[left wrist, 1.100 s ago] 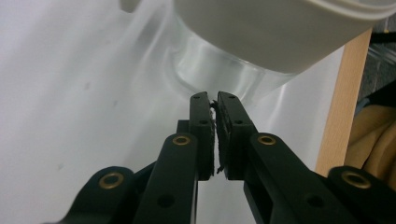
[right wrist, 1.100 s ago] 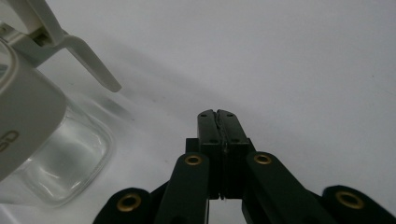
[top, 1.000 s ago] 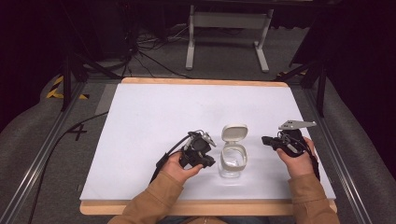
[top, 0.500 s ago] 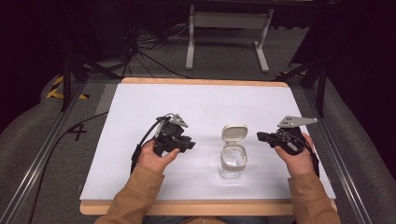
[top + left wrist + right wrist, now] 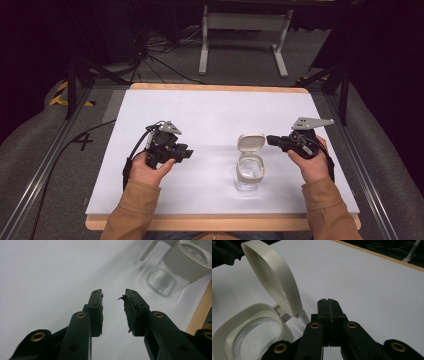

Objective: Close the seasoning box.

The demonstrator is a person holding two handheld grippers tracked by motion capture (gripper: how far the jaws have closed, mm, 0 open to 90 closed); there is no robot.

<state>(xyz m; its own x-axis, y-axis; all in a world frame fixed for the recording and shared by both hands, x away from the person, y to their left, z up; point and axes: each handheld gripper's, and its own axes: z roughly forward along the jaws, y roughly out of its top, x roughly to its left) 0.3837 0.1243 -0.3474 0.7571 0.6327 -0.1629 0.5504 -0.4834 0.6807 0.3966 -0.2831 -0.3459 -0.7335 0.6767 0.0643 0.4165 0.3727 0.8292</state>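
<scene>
A clear glass jar (image 5: 248, 172) with a cream collar stands on the white table, its hinged cream lid (image 5: 250, 142) flipped up and open. The jar (image 5: 175, 267) sits ahead and to the right of my left gripper (image 5: 113, 296), whose jaws are open with nothing between them. In the high view the left gripper (image 5: 186, 154) is well to the left of the jar, apart from it. My right gripper (image 5: 329, 302) is shut on nothing, its tips just beside the raised lid (image 5: 274, 280) and the jar rim (image 5: 249, 325). From above, the right gripper (image 5: 271, 140) points left at the lid.
The white tabletop (image 5: 210, 110) has a wooden edge (image 5: 220, 222) along the front. Cables trail from the left gripper off the table's left side. A metal stand (image 5: 242, 30) is on the floor beyond the far edge.
The left gripper has drawn away from the jar, moving left across the table. The right gripper has stayed near the lid, shifting slightly. The jar has not moved.
</scene>
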